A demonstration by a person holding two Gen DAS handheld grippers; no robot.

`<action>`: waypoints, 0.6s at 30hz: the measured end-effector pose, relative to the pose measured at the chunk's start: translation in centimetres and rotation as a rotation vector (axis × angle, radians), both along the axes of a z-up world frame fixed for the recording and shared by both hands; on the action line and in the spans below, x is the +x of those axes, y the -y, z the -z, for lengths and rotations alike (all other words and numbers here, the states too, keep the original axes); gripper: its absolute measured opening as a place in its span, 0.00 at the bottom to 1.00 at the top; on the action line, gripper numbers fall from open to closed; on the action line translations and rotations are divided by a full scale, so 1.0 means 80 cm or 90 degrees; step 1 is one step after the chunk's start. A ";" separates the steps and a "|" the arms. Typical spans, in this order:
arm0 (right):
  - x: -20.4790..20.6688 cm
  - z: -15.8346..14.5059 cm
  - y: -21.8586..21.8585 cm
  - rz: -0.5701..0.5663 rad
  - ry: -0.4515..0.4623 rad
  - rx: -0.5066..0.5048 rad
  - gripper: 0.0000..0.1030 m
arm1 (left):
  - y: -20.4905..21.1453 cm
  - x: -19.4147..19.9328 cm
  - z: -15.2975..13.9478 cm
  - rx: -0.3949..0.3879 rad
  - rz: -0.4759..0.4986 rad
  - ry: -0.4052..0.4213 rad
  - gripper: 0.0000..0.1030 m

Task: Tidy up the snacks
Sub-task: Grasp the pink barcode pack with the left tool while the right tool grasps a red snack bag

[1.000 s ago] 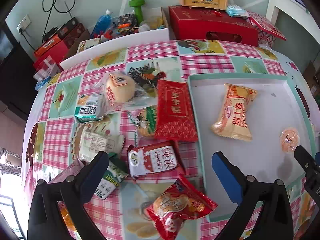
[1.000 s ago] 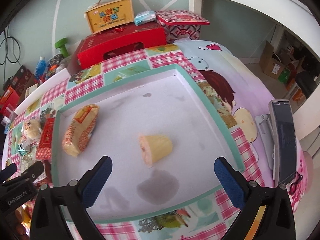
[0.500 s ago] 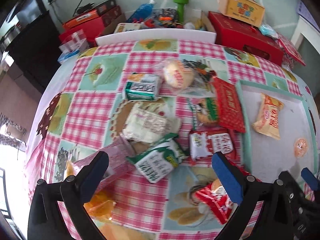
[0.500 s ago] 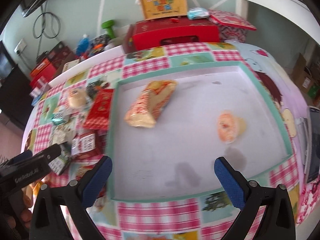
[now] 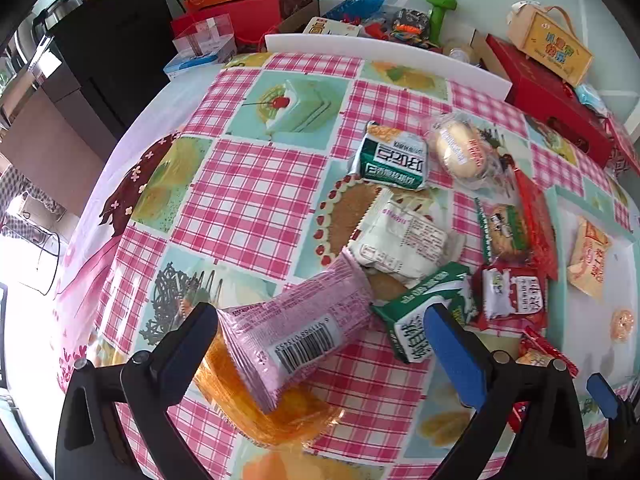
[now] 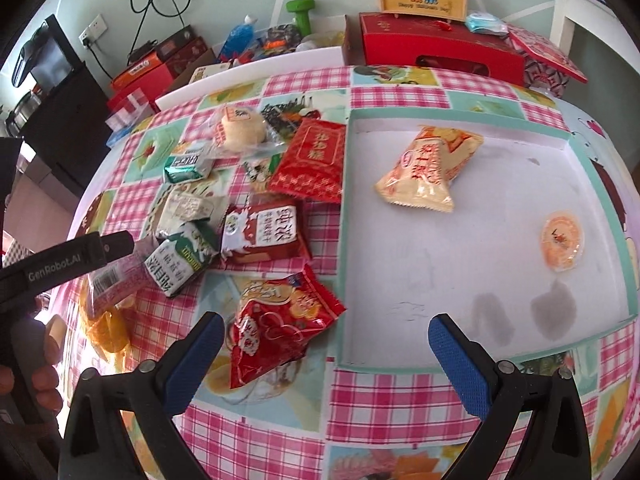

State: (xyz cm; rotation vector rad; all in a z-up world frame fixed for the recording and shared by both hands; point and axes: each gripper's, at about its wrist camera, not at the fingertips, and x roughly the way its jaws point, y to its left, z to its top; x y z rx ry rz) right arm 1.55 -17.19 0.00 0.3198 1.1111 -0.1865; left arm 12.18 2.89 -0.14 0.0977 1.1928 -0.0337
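**Snack sorting: both grippers poised over the loose pile**

Now both tools hover with fingers spread wide and nothing between them. The left gripper frames the pink wafer pack, which lies barcode-up and tilted across an orange translucent bag, well to the left of the tray. The right gripper hangs over the red crinkled packet, just beside the tray's left wall. Inside the tray lie 2 items: a yellow cake pack toward the far side and a small round jelly cup toward the right wall. Left of the tray, the surface carries the remaining snacks, among them 2 green-and-white packs and a flat red envelope-style pack.

Handling, as a judgement: these film wrappers look light, soft and slippery, and their contents probably crush easily. The pink pack is best taken across its narrow width at mid-length, with gentle closure; its overlap with the orange bag risks dragging that bag along. The red packet's puffed body offers the firmest hold.
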 end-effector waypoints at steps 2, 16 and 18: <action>0.002 0.002 -0.007 -0.010 0.000 0.004 1.00 | -0.001 0.004 0.011 0.004 0.002 -0.015 0.99; 0.009 0.005 -0.040 -0.068 0.014 0.013 0.77 | 0.015 -0.002 0.019 -0.005 0.050 -0.004 0.92; 0.008 0.002 -0.043 -0.078 0.022 0.017 0.77 | 0.020 -0.005 0.017 -0.026 0.065 -0.005 0.92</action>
